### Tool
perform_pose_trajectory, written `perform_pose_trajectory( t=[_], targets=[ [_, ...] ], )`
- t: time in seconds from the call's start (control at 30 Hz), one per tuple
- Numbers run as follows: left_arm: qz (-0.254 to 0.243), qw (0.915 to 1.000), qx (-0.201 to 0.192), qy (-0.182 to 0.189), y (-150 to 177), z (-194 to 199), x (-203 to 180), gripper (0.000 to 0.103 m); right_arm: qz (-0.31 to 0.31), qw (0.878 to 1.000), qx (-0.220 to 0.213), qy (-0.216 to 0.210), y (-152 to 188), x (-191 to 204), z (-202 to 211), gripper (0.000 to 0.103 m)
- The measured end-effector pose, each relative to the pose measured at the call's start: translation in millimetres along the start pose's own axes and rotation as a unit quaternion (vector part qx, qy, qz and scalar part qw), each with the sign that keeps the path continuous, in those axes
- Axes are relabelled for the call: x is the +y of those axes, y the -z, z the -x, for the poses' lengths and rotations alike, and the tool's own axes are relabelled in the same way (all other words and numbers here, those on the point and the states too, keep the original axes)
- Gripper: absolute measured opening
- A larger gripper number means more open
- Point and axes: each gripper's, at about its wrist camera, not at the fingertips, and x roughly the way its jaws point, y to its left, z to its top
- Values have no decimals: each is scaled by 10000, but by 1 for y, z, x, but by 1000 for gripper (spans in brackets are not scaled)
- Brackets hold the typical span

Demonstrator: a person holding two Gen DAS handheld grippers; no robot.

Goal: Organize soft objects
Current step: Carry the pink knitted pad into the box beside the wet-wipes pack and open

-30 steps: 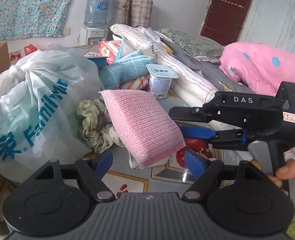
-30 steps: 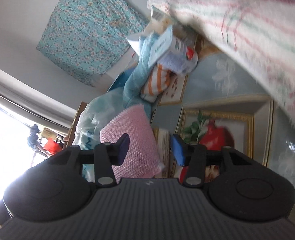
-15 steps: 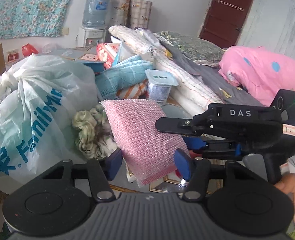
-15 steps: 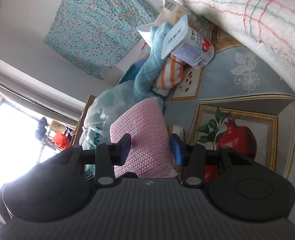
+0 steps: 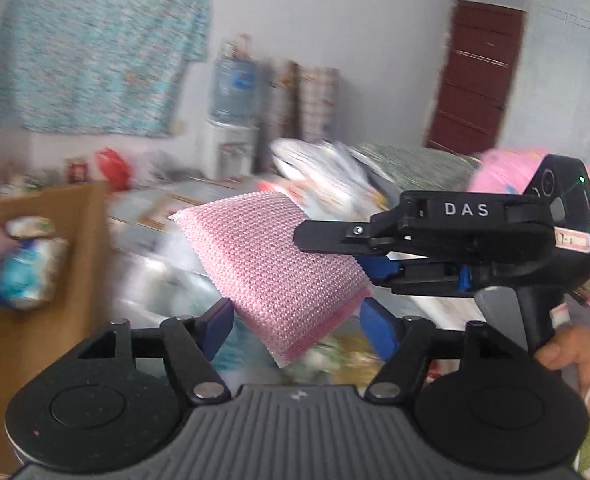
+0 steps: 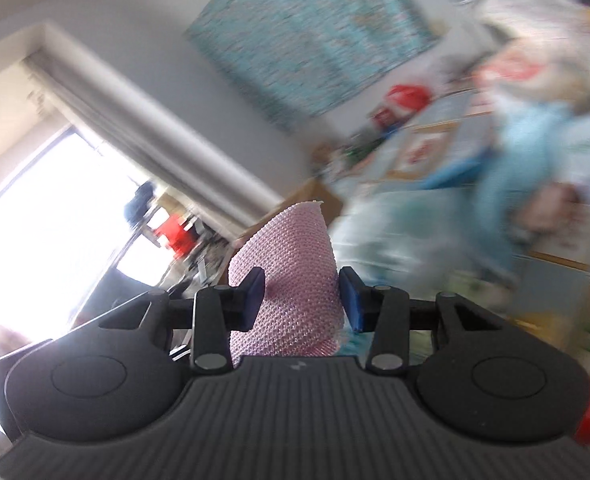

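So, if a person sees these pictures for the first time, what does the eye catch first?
First comes the pink knitted pad, lifted in the middle of the picture, with the right gripper clamped on its right edge. The left gripper is just below it, its jaws opening around the pad's lower corner. Behind, a turquoise flowered cloth hangs on the wall at upper left, and a cardboard box stands at the left.

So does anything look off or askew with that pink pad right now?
Yes. The pink pad hangs tilted in mid-air, pinched at one edge by the right tongs. The left tongs are opening around its lower corner without gripping it. The background is too blurred to judge.
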Motion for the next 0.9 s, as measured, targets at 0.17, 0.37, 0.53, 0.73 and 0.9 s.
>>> perform_pose_trajectory(
  t=[0.17,0.37,0.53,0.73,0.9],
  targets=[
    [78,9971,95,-753,-28,15,53,72,254,9973,541,-429,-20,47,-79,41],
    [483,9886,585,-1302,-59,-8,129,72,363,9931,1047,-387,-32,82,-173,41],
    [741,9842,939,-1304,-78,-42,190,72,512,9933,1020,-162,-49,95,-232,41],
    [973,9747,1539,-1297,-79,-105,250,71,811,9932,757,352,-73,84,-265,51],
    [1225,9661,1848,-1326,-67,-133,277,64,729,9942,657,431,-80,58,-248,51]
  ],
)
